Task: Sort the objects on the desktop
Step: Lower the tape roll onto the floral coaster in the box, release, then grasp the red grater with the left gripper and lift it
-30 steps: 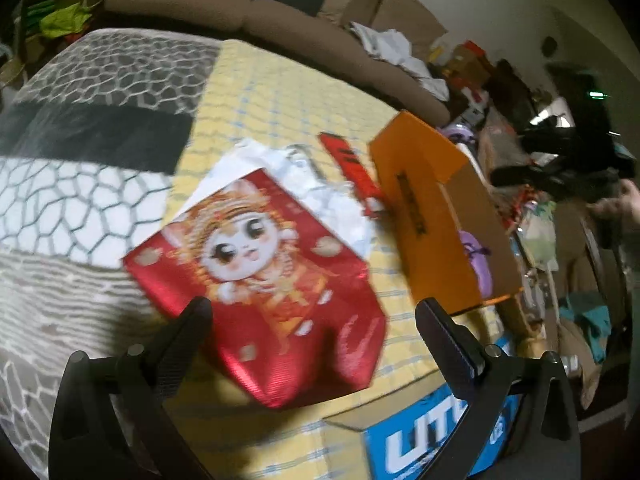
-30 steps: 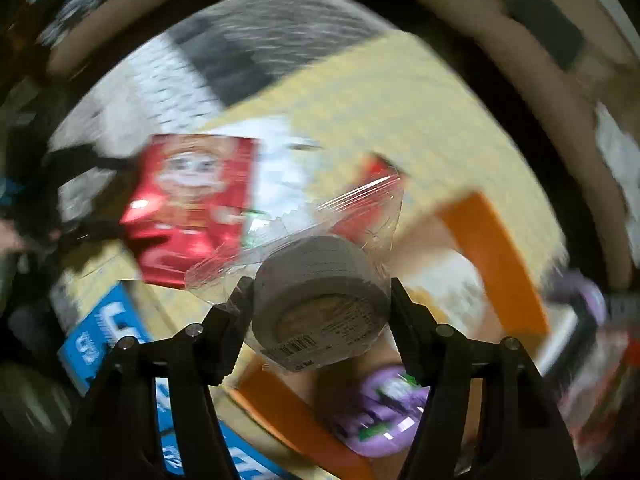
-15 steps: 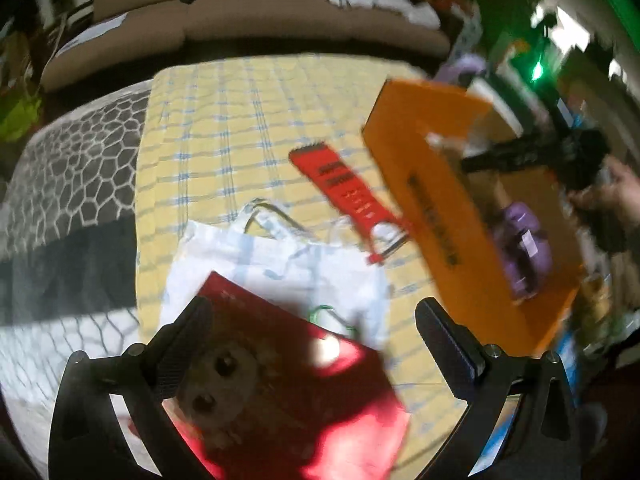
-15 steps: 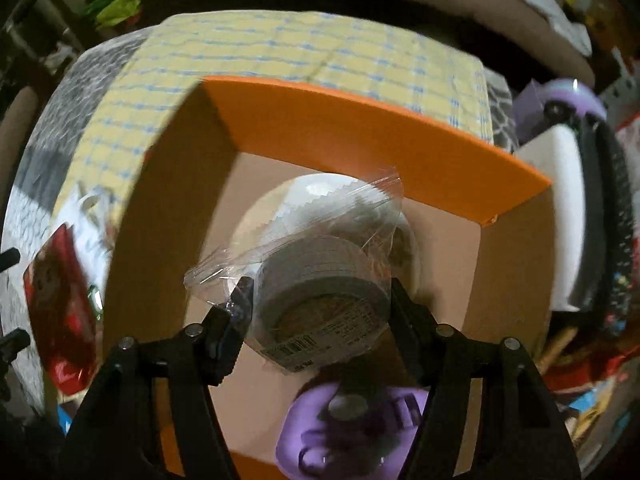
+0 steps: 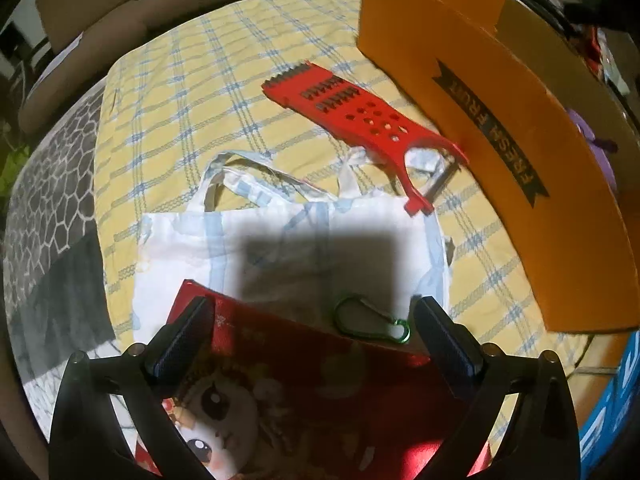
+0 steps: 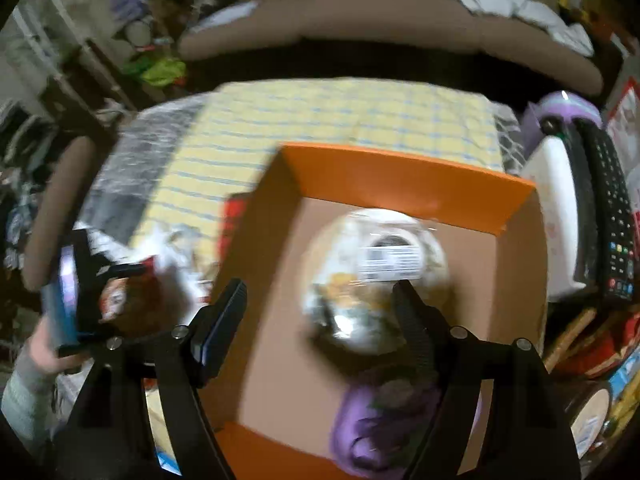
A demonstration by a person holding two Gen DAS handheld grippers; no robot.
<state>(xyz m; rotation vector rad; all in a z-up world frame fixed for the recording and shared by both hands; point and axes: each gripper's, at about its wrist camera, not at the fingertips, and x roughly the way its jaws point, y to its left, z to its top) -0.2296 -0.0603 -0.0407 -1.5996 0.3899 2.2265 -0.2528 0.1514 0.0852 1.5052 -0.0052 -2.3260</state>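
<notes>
In the right wrist view my right gripper (image 6: 320,292) hangs over the orange cardboard box (image 6: 400,176). Its jaws are opening. The tape roll in its clear plastic bag (image 6: 376,276) lies blurred below them inside the box, free of the left pad, beside a purple object (image 6: 384,428). In the left wrist view my left gripper (image 5: 312,308) stands open and empty above a red cartoon gift bag (image 5: 300,392). That bag lies on a white tote bag (image 5: 280,240), with a green carabiner (image 5: 372,320) at its top edge. A red slotted tool (image 5: 360,116) lies beyond, next to the orange box (image 5: 500,140).
Everything sits on a yellow checked cloth (image 5: 180,100) over a grey patterned cover (image 5: 52,200). Two black remotes (image 6: 608,220) and a white object (image 6: 552,220) lie right of the box. A brown sofa (image 6: 400,28) runs along the back. A hand (image 6: 40,352) holds the left gripper.
The right gripper swung over the orange box and widened; the bagged tape roll left its pads and dropped into the box. The left gripper rolled and sank toward the red and white bags.
</notes>
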